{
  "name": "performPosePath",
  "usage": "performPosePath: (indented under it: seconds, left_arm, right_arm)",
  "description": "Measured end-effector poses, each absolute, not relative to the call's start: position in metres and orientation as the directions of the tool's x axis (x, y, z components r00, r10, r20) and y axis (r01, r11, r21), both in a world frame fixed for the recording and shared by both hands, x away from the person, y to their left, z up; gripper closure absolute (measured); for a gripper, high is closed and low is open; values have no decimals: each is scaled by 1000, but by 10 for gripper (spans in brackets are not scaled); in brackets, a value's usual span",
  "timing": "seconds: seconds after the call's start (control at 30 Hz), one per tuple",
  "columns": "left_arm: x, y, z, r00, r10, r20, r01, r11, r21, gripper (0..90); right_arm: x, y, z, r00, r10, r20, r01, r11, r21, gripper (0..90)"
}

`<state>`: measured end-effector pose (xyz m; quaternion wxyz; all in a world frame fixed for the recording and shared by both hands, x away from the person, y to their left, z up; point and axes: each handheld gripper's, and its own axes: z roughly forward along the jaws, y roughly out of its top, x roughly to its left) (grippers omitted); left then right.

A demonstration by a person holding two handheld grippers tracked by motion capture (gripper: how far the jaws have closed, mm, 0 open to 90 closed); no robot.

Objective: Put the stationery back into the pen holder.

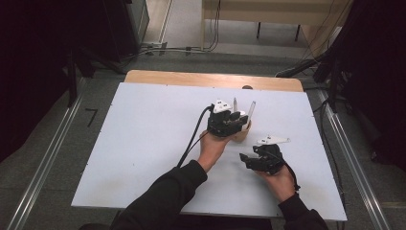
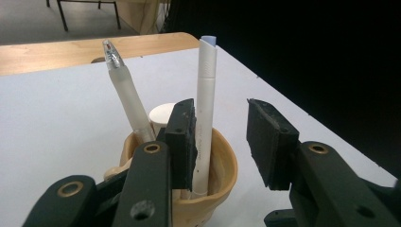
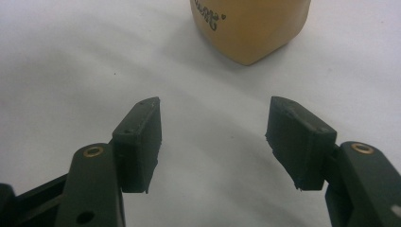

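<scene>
A tan cup (image 1: pixel 243 135) stands on the white table top and holds a white pen (image 1: pixel 251 109) and a frosted clear pen (image 1: pixel 235 104), both upright. My left gripper (image 1: pixel 238 117) is at the cup's rim. In the left gripper view its jaws (image 2: pixel 222 127) stand apart. The white pen (image 2: pixel 206 109) lies against the left pad, a clear gap separates it from the right pad, and the frosted pen (image 2: pixel 125 94) and a white round-topped item (image 2: pixel 161 115) sit beyond. My right gripper (image 1: pixel 245 161) is open just in front of the cup (image 3: pixel 250 28), with bare table between its jaws (image 3: pixel 215 123).
A white sheet (image 1: pixel 143 143) covers most of the wooden table (image 1: pixel 191 76). Cables trail from both grippers toward the person. Metal rails run along both sides of the table, and dark equipment stands at the left and right.
</scene>
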<state>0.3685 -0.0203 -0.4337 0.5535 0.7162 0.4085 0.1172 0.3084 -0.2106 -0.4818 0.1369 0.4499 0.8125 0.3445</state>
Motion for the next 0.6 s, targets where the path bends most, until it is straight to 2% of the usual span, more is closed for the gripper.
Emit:
performPosePath:
  seconds: [0.4, 0.6]
  left_arm:
    - [356, -13, -429, 657, 693, -297, 461, -58, 886, 558]
    - [346, -3, -429, 650, 702, -291, 464, -64, 883, 458]
  right_arm:
    - [308, -211, -481, -548, 832, 88, 639, 348, 686, 338]
    - [307, -213, -480, -536, 840, 80, 639, 342, 689, 301]
